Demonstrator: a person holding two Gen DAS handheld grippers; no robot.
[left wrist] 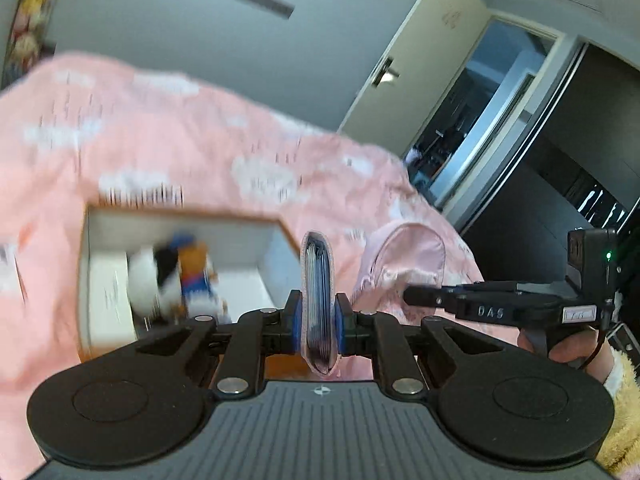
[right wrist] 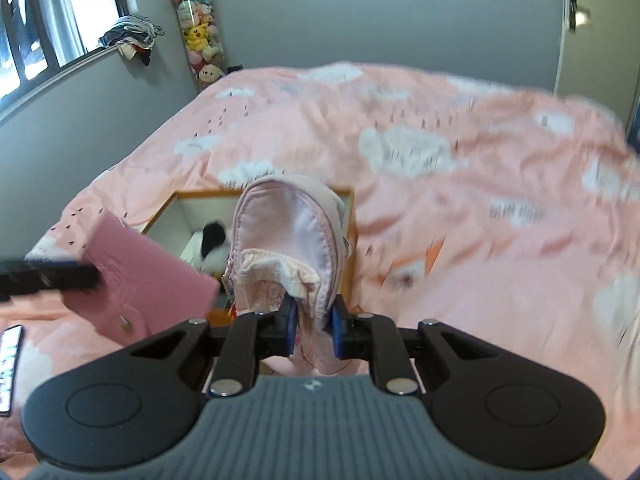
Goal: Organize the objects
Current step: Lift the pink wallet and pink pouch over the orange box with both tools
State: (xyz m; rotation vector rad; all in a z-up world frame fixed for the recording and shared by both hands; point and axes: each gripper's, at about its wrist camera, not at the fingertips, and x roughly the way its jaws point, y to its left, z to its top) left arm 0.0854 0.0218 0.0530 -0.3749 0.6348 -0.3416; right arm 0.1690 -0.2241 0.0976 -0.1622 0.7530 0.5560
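Observation:
My left gripper (left wrist: 319, 318) is shut on a pink wallet (left wrist: 318, 300), held edge-on above the bed; the wallet also shows flat-faced in the right wrist view (right wrist: 140, 272). My right gripper (right wrist: 314, 326) is shut on a pink zip pouch (right wrist: 292, 236), held up just in front of an open cardboard box (right wrist: 352, 216). The pouch shows in the left wrist view (left wrist: 404, 264), right of the wallet. The box (left wrist: 96, 280) holds a black-and-white plush (left wrist: 154, 280) and a small orange and blue doll (left wrist: 198, 272).
A pink cloud-print bedspread (right wrist: 440, 152) covers the bed. A phone (right wrist: 9, 364) lies at its left edge. A tower of plush toys (right wrist: 198, 28) stands in the far corner by a window. A door (left wrist: 416, 60) and dark wardrobe are to the right.

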